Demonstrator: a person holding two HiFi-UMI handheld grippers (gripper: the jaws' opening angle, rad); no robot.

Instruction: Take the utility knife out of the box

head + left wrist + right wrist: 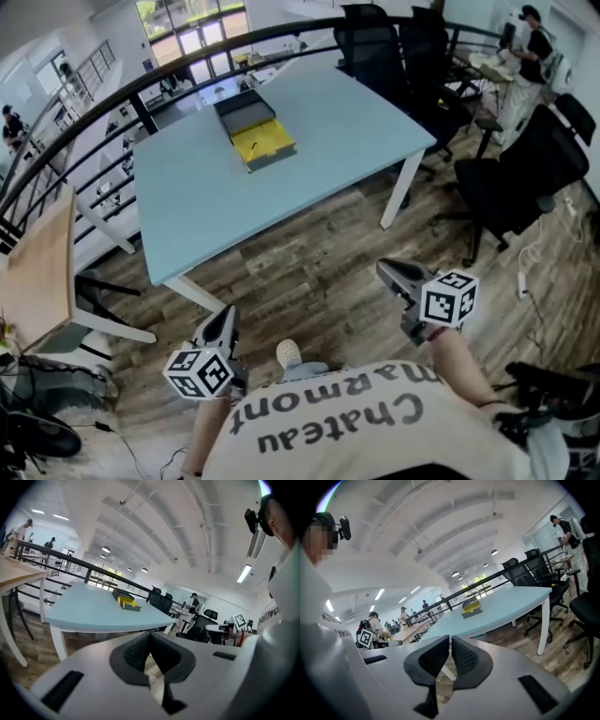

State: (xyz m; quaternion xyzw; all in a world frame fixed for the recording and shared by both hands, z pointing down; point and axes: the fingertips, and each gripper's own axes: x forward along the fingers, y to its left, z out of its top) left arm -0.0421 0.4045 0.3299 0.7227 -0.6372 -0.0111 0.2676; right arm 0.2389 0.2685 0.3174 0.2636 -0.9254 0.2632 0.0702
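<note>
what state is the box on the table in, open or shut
Open: the box on the table shows its yellow inside in the head view, with the dark cover off to one end.

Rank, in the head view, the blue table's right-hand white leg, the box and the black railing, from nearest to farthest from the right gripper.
1. table leg: white, just ahead of the right gripper, under the near right corner.
2. box: open, out on the middle of the tabletop.
3. railing: black, beyond the far edge.

Open box (255,139), yellow inside, lies on the pale-blue table (347,122).
</note>
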